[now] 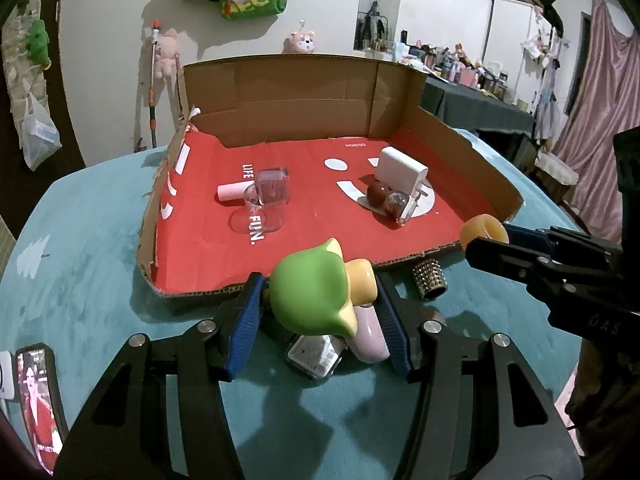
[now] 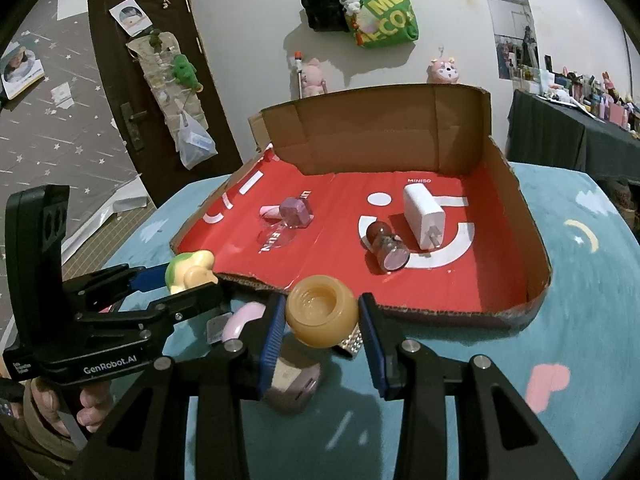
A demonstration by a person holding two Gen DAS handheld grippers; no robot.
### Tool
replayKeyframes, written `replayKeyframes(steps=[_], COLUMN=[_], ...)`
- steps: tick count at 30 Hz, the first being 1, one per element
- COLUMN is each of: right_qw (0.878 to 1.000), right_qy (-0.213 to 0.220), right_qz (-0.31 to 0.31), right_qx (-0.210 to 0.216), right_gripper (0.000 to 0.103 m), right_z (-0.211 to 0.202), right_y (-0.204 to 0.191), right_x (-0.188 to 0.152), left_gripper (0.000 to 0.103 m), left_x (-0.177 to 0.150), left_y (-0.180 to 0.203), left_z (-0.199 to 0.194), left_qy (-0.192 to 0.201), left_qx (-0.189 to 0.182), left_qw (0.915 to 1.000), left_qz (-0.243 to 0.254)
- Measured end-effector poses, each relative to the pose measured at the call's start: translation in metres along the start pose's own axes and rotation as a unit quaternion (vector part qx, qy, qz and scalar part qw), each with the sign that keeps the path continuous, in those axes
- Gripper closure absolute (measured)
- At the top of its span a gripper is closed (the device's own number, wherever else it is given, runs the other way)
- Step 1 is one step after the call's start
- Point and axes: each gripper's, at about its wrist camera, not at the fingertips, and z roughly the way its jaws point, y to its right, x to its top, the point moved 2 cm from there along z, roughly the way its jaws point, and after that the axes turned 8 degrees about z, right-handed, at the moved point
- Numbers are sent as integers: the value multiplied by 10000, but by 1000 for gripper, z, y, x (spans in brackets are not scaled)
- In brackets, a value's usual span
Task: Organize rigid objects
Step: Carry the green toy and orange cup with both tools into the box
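My left gripper (image 1: pixel 320 312) is shut on a green and yellow toy (image 1: pixel 316 292) and holds it above the teal cloth, just before the red cardboard tray's (image 1: pixel 192 248) front edge. My right gripper (image 2: pixel 322 328) is shut on an orange round jar (image 2: pixel 322 312), also held before the tray's (image 2: pixel 500 280) front edge; the jar shows at right in the left wrist view (image 1: pixel 484 232). The green toy shows at left in the right wrist view (image 2: pixel 188 270). Inside the tray lie a white charger (image 2: pixel 424 216), a dark red bottle (image 2: pixel 384 246), a clear purple box (image 2: pixel 296 212) and a pink tube (image 1: pixel 234 191).
On the cloth before the tray lie a pink oblong object (image 1: pixel 370 336), a clear flat case (image 1: pixel 316 354), a studded gold cylinder (image 1: pixel 430 280) and a lilac boxy object (image 2: pixel 296 384). A phone (image 1: pixel 38 400) lies at the left. The tray's back and right walls stand up.
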Motion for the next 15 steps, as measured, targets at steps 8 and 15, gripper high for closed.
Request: replayKeyframes(steps=[8, 15], right_qw=[10000, 9999], right_qy=[-16, -101], right_qz=[-27, 8], right_qx=[1, -110], right_gripper=[63, 63], right_z=[8, 16], right_y=[3, 10], right_x=[14, 27], left_gripper=[50, 50], left_x=[15, 34], left_y=[-3, -10], left_z=[5, 12], left_qy=[-55, -52], left_qx=[-3, 6], left_qw=[10000, 10000], left_qz=[40, 19])
